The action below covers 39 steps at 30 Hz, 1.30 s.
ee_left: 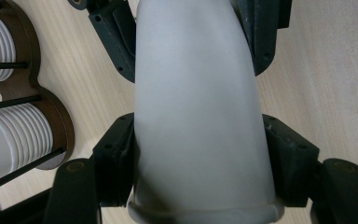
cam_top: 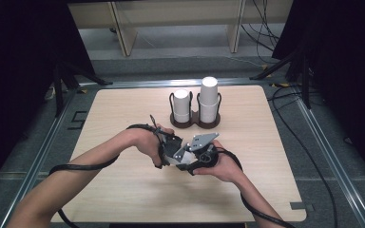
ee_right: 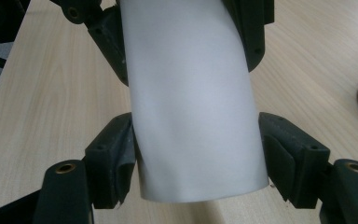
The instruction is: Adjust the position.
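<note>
A white paper cup [cam_top: 177,155] lies level between my two grippers, just above the middle of the wooden table [cam_top: 123,109]. My left gripper [cam_top: 171,151] is shut on it near its rolled rim. In the left gripper view both pads press the cup [ee_left: 200,116] at its rim end. My right gripper [cam_top: 188,156] faces the left one from the other side. Its pads touch both sides of the cup [ee_right: 191,107] near its flat base in the right gripper view. The cup's wall looks slightly bent between the two grips.
A brown two-ring cup holder [cam_top: 195,122] stands behind the grippers with a short stack [cam_top: 181,104] and a taller stack [cam_top: 209,97] of white cups. The holder [ee_left: 60,121] lies left in the left gripper view. Cables trail off the table's near edge.
</note>
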Available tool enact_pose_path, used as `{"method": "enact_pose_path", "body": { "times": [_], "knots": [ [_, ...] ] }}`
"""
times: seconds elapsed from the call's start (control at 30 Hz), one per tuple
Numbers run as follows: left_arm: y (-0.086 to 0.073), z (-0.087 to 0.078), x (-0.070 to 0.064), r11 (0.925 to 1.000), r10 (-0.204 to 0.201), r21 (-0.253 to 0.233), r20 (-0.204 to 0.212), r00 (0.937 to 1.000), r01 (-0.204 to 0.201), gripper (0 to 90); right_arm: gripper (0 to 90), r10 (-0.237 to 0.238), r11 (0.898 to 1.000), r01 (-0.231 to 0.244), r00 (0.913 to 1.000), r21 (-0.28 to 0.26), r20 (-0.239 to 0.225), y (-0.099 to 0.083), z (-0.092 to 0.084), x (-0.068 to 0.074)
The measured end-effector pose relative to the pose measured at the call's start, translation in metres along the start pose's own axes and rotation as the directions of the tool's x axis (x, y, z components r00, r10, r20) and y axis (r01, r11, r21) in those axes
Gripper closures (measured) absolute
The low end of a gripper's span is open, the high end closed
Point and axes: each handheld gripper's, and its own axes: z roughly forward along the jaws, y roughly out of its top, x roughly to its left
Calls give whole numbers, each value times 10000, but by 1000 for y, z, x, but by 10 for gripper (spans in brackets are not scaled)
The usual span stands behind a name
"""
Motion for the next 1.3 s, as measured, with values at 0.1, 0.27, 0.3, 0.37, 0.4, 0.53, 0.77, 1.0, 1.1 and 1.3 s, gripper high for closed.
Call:
{"method": "enact_pose_path", "body": {
  "times": [0.1, 0.27, 0.3, 0.37, 0.4, 0.53, 0.77, 1.0, 1.1, 1.3],
  "knots": [
    [0, -1, 0, 10000, 11, -43, 5, 10000, -11, 349, 322, -59, 10000, 59, 10000, -45, 27, 0, 1, 0],
    [0, -2, -1, 9999, 104, -40, 39, 9999, -104, 350, 339, 29, 10000, -31, 9997, -86, -236, -2, 2, 1],
    [0, -2, -1, 9999, 110, -24, 42, 9999, -110, 350, 342, -132, 9999, 131, 9998, -67, -138, -2, 1, 0],
    [0, -3, 0, 9995, 321, 6, 65, 9995, -321, 350, 347, -195, 9997, 193, 9997, -121, -155, -2, 1, 1],
    [0, -2, -2, 9998, 36, -204, 58, 10000, -35, 350, 349, -107, 9999, 104, 9996, -96, -260, -3, 1, 1],
    [-2, -3, -2, 9992, -7, -395, 213, 9998, 16, 331, 356, -353, 9993, 349, 9990, -165, -269, -3, 0, 2],
    [-12, -1, -5, 9928, -239, -1181, -443, 9987, 185, 146, 362, -788, 9964, 785, 9968, -312, -92, -7, -2, 9],
    [-34, -3, -9, 9584, -1397, -2658, -1202, 9829, 1037, 102, 363, -598, 9942, 642, 9968, -859, 525, -17, -14, 7],
    [-45, -2, -11, 9336, -1992, -3282, -1413, 9697, 1440, 89, 362, -415, 9893, 528, 9956, -1357, 844, -21, -21, 6],
    [-65, 10, -23, 8112, -4181, -5165, -1844, 8895, 2743, 93, 360, 340, 9641, 144, 9836, -2651, 1771, -30, -32, 0]
  ]
}}
